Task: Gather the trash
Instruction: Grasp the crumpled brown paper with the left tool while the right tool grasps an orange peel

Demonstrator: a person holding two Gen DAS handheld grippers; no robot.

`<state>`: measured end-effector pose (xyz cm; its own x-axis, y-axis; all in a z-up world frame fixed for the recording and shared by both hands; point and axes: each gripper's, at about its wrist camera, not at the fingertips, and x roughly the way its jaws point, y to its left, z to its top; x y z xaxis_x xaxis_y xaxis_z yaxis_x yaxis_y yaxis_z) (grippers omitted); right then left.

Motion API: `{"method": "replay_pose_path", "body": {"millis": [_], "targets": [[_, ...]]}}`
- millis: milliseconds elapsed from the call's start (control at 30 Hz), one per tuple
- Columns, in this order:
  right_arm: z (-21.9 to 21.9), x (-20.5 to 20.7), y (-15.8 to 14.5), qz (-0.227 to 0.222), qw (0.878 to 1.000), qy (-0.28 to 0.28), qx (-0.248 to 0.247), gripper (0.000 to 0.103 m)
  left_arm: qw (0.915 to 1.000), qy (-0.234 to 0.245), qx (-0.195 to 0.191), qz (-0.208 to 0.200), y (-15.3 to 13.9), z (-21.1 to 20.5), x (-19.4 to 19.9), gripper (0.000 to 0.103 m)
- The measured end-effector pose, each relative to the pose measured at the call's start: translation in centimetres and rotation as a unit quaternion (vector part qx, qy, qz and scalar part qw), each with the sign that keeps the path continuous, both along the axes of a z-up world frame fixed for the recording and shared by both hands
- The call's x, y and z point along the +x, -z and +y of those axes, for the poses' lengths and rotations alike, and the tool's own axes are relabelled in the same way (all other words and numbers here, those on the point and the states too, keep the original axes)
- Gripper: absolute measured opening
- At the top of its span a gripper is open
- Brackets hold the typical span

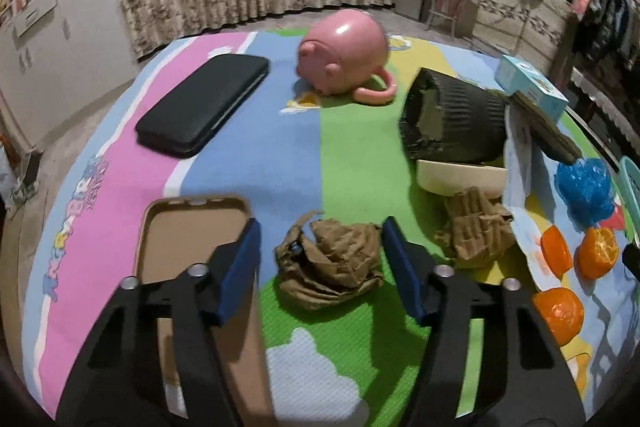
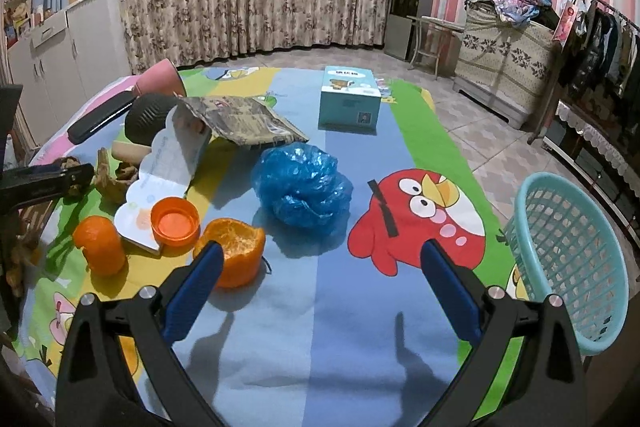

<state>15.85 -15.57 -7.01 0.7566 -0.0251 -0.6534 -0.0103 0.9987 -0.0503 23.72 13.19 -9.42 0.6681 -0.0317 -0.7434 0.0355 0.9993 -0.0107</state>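
Observation:
A crumpled wad of brown paper (image 1: pixel 332 263) lies on the colourful mat between the fingers of my left gripper (image 1: pixel 320 227). The right pad sits against the wad's edge and the left pad stands off it, so the gripper is open. A second brown wad (image 1: pixel 476 231) lies further right. My right gripper (image 2: pixel 322 246) hangs open over a blue stripe with nothing between its fingers. A hollow orange peel (image 2: pixel 234 251) sits by its left finger, and a crumpled blue plastic bag (image 2: pixel 302 183) lies just ahead. A teal basket (image 2: pixel 568 251) stands at the mat's right edge.
More orange peel (image 2: pixel 100 243), an orange cap (image 2: pixel 176 221) and a white cloud-shaped card (image 2: pixel 172 155) lie left of the bag. Also on the mat are a tan phone case (image 1: pixel 192 239), a black case (image 1: pixel 204 107), a pink pig-shaped pot (image 1: pixel 344 55), a black ribbed pot (image 1: pixel 452 123) and a light-blue box (image 2: pixel 350 99).

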Motion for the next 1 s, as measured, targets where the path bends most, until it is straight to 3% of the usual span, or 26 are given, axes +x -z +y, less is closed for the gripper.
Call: {"method": "replay_pose_path", "body": {"millis": [33, 133, 300, 533, 1000], "targets": [[0.1, 0.0, 0.0, 0.000, 1.000, 0.000, 0.000, 0.097, 1.0000, 0.004, 0.003, 0.003, 0.1, -0.2, 0.1, 0.047], [0.1, 0.0, 0.1, 0.001, 1.000, 0.000, -0.001, 0.097, 0.9999, 0.007, 0.010, 0.010, 0.3, -0.5, 0.1, 0.046], [0.1, 0.0, 0.0, 0.000, 1.000, 0.000, -0.001, 0.097, 0.9998, 0.003, -0.017, 0.008, 0.1, 0.4, 0.0, 0.044], [0.5, 0.1, 0.4, 0.001, 1.000, -0.005, -0.003, 0.097, 0.9995, -0.008, -0.028, -0.013, -0.8, 1.0, -0.9, 0.043], [2.7, 0.4, 1.8, 0.020, 0.999, -0.030, -0.012, 0.097, 0.9983, -0.034, -0.012, -0.045, -2.3, 3.8, -4.0, 0.043]]}}
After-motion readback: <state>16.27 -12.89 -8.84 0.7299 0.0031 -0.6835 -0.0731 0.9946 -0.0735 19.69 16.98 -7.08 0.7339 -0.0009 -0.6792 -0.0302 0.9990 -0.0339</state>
